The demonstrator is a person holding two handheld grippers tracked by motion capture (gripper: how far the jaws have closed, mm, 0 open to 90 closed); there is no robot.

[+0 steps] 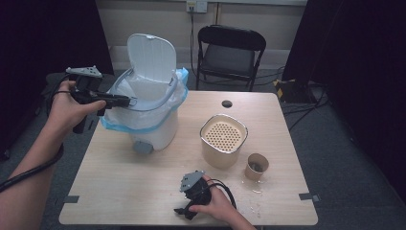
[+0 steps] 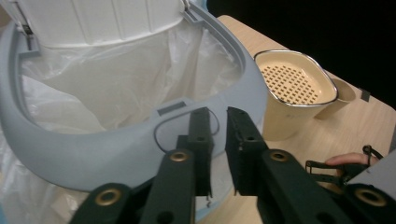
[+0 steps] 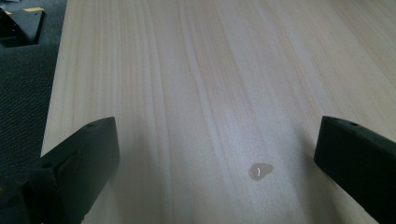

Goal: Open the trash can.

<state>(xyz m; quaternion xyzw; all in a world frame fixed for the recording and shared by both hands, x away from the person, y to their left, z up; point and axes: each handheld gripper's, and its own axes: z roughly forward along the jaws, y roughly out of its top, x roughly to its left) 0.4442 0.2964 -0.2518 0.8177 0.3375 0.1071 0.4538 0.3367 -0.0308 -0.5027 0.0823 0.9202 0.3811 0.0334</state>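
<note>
Bin (image 1: 153,122), white plastic, standing on the left half of the desk (image 1: 143,191), its lid tipped up and back. A clear bag (image 1: 143,120) with a blue edge lines it and spills over the rim. A grey ring (image 1: 165,98), the hoop that pins the bag down, is hinged at the back and raised at the front, so it slopes up toward the person.

The left hand-held gripper (image 1: 125,100) reaches in from the left at rim height. In the left gripper view its tips (image 2: 217,140) are nearly together around the front edge of the ring (image 2: 116,154), beside a small slot; whether they truly pinch the ring or only rest against it I cannot tell. The right hand-held gripper (image 1: 184,211) lies low on the near edge of the desk, wide apart and empty, over bare wood with a water drop (image 3: 260,171).

To do this step well, judging from the pose: grip the ring at the middle of its front edge, swing it on its hinge instead of pulling straight, and keep the bag film out of the tips so it doesn't tear or drag loose.

The ring's long axis runs from the hinge by the lid to its front, which points toward the person. A cream strainer pot (image 1: 223,140) and a paper cup (image 1: 257,166) stand well apart to the right.
</note>
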